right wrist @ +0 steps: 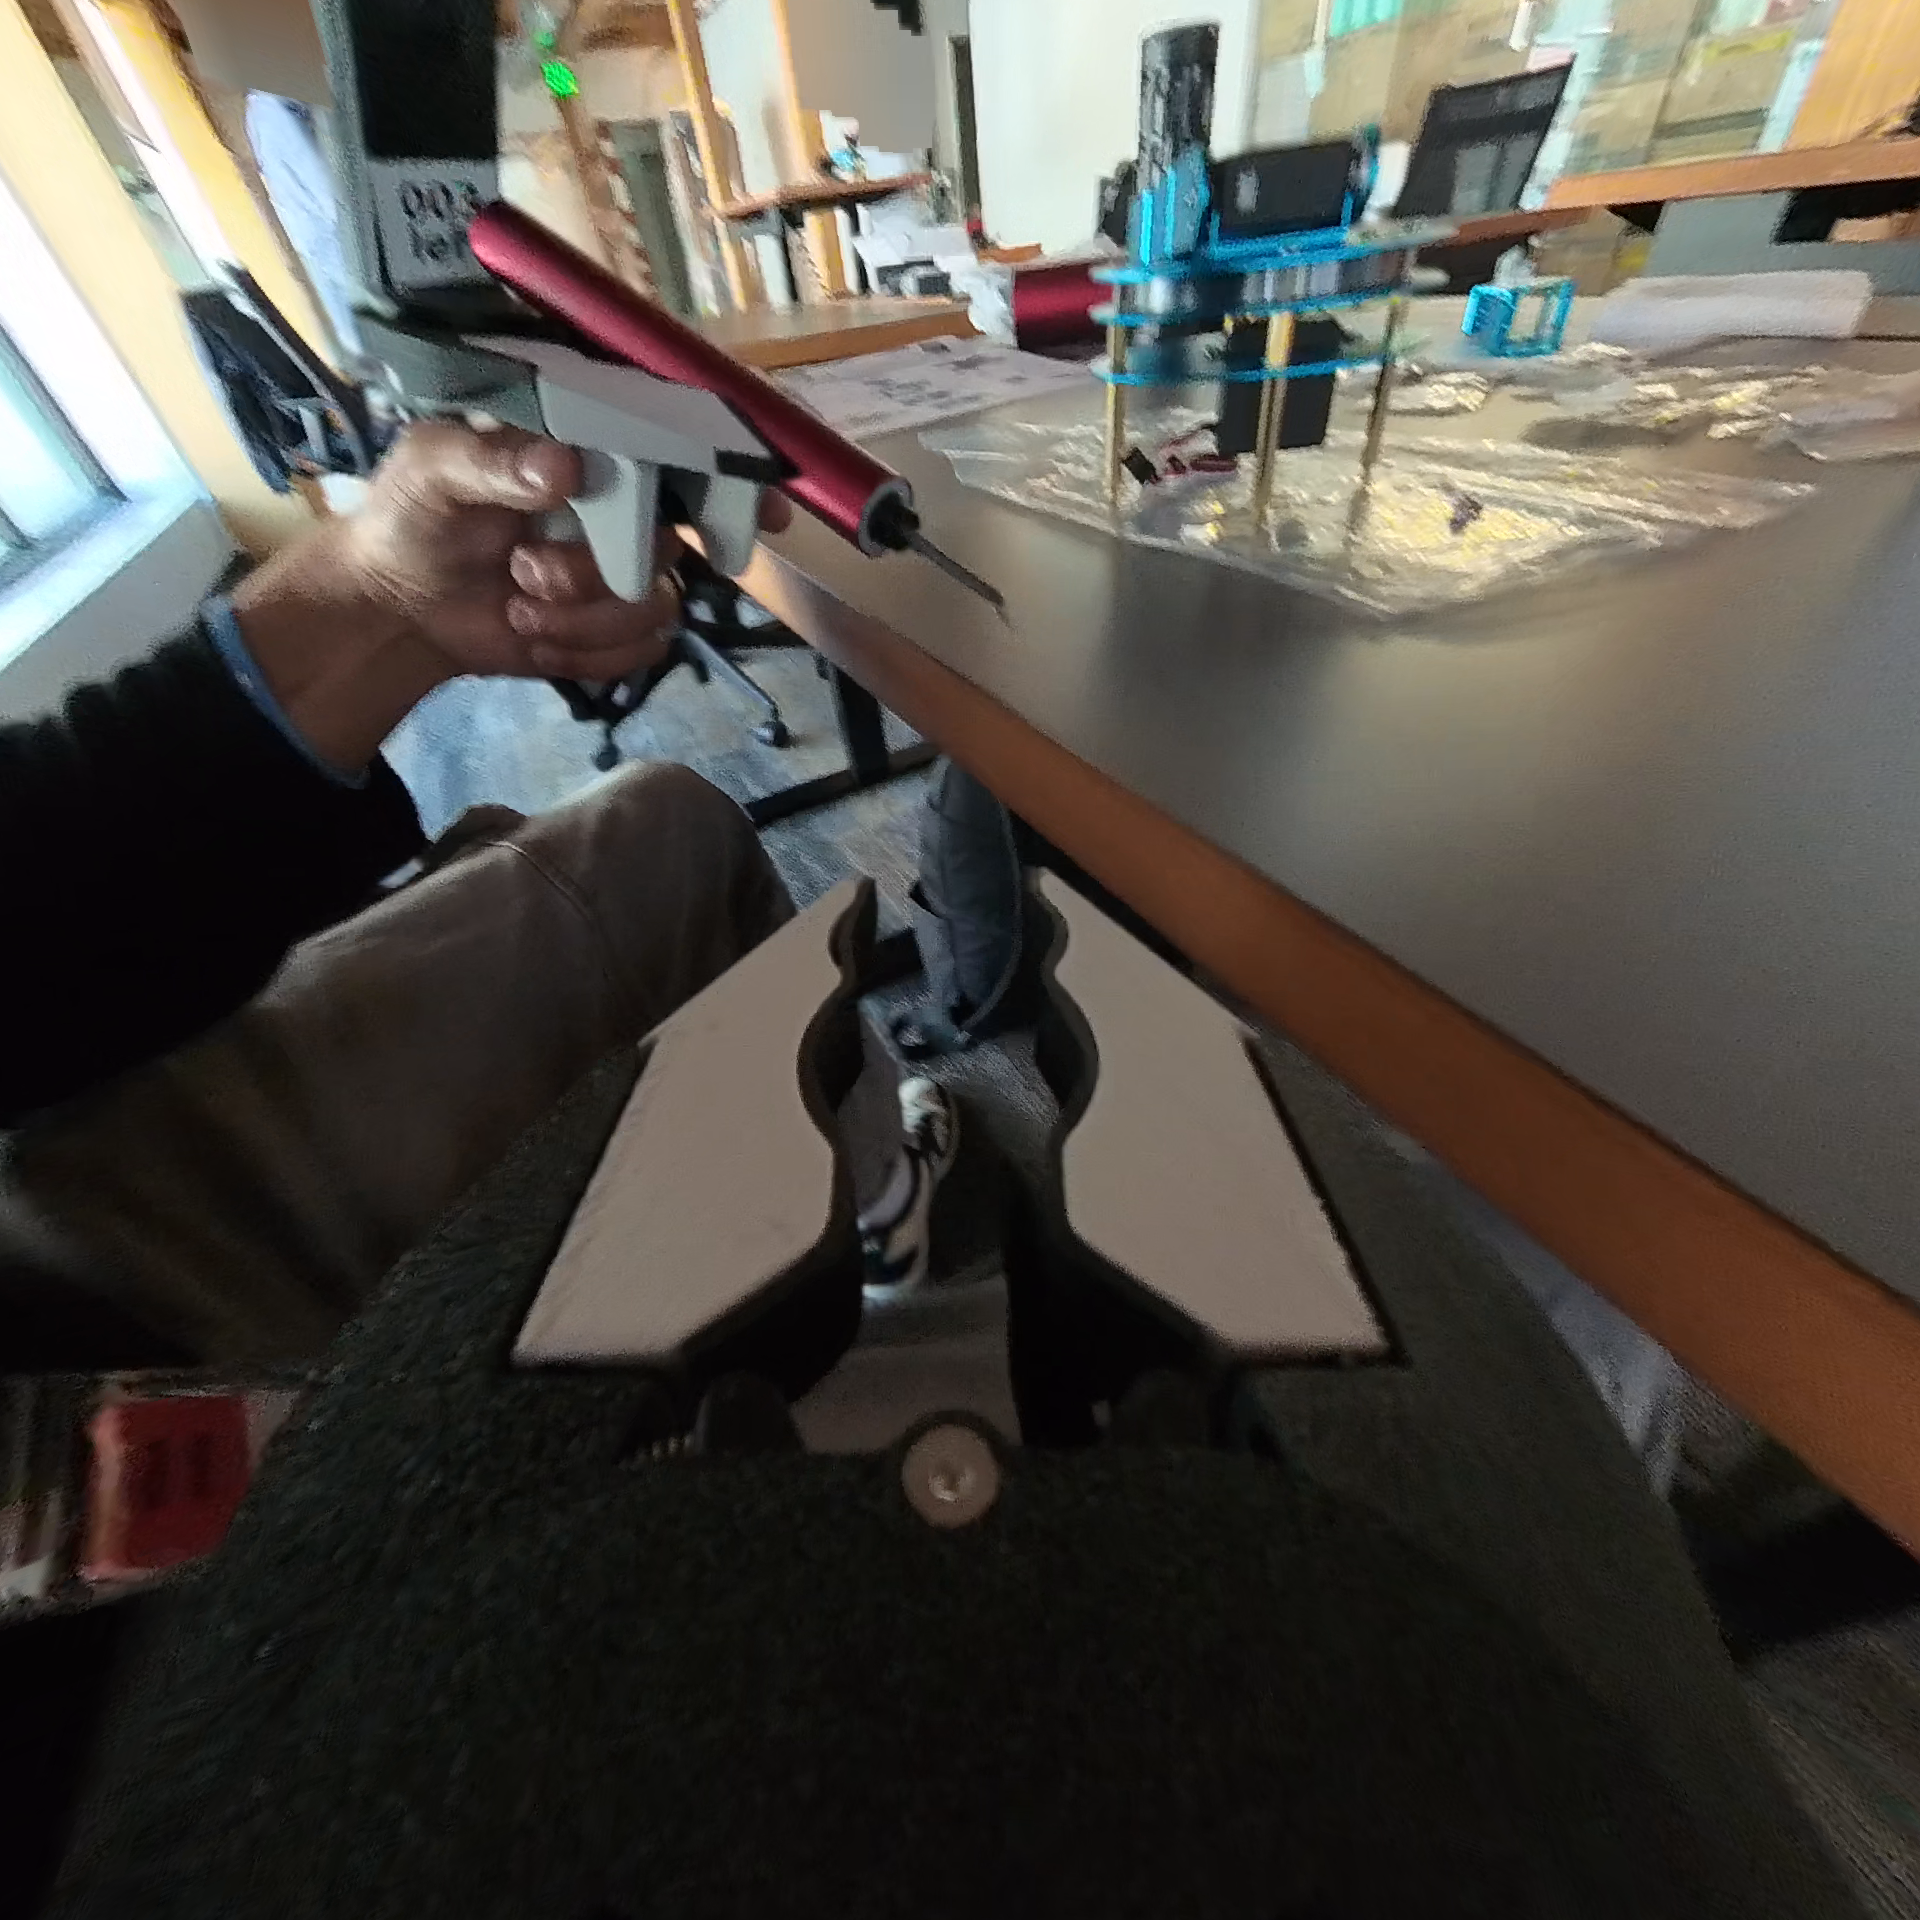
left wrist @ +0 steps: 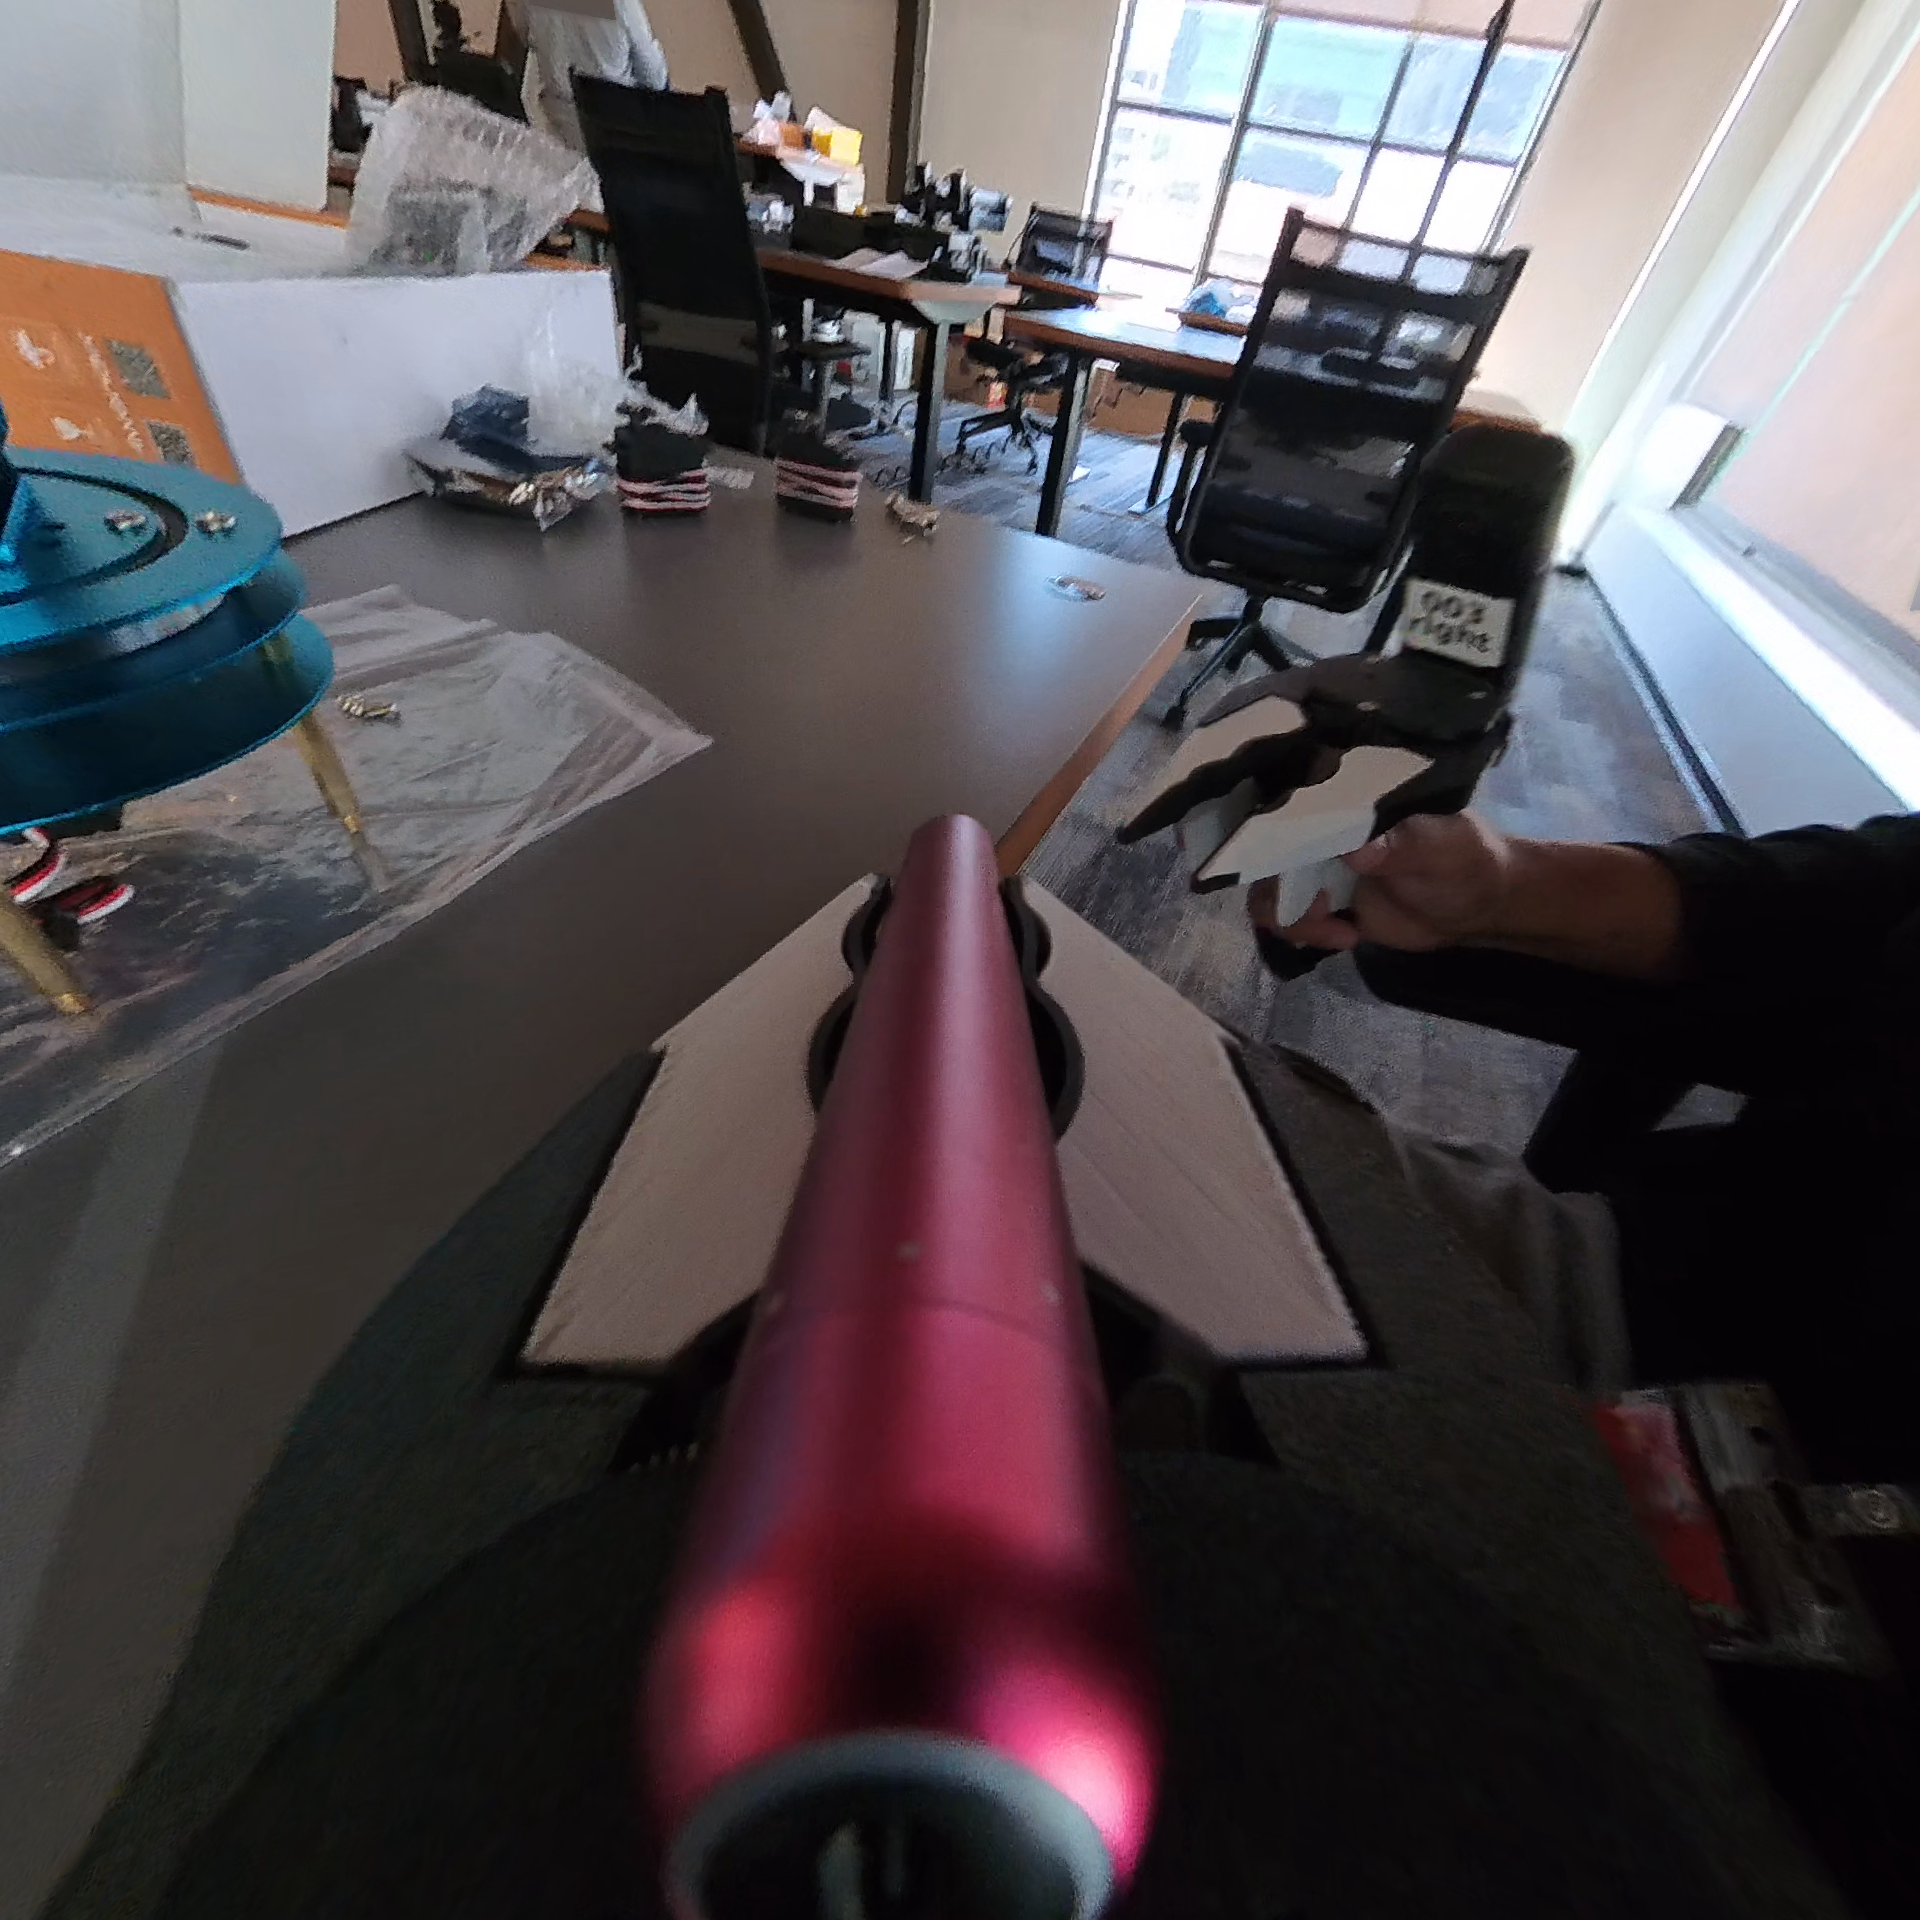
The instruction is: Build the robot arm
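My left gripper (left wrist: 951,894) is shut on a dark red electric screwdriver (left wrist: 935,1247) that lies along its fingers, above the grey table (left wrist: 831,665). In the right wrist view the left gripper (right wrist: 748,447) holds the screwdriver (right wrist: 675,353) slanted, its thin bit (right wrist: 966,577) just over the table's near edge. My right gripper (right wrist: 954,904) is open and empty, below the table edge, over the floor and the person's leg. It shows in the left wrist view (left wrist: 1174,779) off the table's right side. A blue tiered assembly (left wrist: 125,582) on brass posts stands on clear plastic sheet (left wrist: 436,727).
The assembly (right wrist: 1247,270) and the sheet (right wrist: 1455,488) sit far across the table (right wrist: 1558,779), which has an orange edge (right wrist: 1247,935). Black spools (left wrist: 665,468), bags of parts and a white box (left wrist: 395,364) are at the far end. Office chairs (left wrist: 1330,416) stand beyond. There is about 12 cm between the tips of the two grippers.
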Tool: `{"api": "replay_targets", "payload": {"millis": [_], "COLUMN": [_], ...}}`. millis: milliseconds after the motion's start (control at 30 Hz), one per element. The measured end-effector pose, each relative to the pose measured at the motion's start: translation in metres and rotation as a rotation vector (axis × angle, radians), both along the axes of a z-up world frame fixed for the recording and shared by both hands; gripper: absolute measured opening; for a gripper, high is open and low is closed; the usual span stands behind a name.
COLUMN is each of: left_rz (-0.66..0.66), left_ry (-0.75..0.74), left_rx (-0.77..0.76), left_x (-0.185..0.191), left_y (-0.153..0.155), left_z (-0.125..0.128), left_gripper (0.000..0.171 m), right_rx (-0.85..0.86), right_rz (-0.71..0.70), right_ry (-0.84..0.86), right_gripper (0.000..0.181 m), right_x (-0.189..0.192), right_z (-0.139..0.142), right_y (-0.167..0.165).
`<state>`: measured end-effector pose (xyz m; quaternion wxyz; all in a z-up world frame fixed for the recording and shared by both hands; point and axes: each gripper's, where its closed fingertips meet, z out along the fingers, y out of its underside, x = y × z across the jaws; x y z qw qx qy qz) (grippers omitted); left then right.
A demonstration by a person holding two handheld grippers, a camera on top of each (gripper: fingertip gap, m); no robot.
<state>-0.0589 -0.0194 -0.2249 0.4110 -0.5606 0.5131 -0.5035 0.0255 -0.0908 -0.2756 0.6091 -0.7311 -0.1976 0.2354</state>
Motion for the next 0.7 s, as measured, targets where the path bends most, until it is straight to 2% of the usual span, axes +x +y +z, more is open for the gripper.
{"api": "replay_targets", "payload": {"millis": [67, 133, 233, 300, 400, 500, 700], "left_rz": [-0.024, -0.056, -0.073, -0.076, -0.080, -0.076, -0.075], "left_ry": [-0.057, -0.125, -0.187, -0.206, -0.228, -0.226, -0.239], "left_rx": [-0.027, -0.086, -0.113, -0.146, -0.152, -0.152, -0.174], "left_x": [0.000, 0.001, 0.000, -0.001, -0.005, -0.010, -0.015], "left_y": [-0.005, -0.010, -0.015, -0.017, -0.020, -0.022, -0.025], "left_z": [0.009, 0.019, 0.031, 0.036, 0.040, 0.039, 0.034], "left_gripper": [0.021, 0.021, 0.020, 0.020, 0.020, 0.021, 0.020], "right_rx": [0.014, 0.076, 0.140, 0.168, 0.188, 0.194, 0.199], "right_rz": [0.067, 0.074, 0.027, 0.060, 0.144, 0.191, 0.166], "right_ry": [0.053, 0.068, -0.003, -0.070, -0.134, -0.125, -0.175], "right_gripper": [0.028, 0.029, 0.029, 0.028, 0.020, 0.017, 0.010], "right_x": [-0.011, -0.017, -0.016, -0.024, -0.040, -0.050, -0.050], "right_z": [0.013, 0.031, 0.053, 0.062, 0.065, 0.065, 0.057], "right_y": [0.004, 0.015, 0.041, 0.051, 0.053, 0.050, 0.048]}}
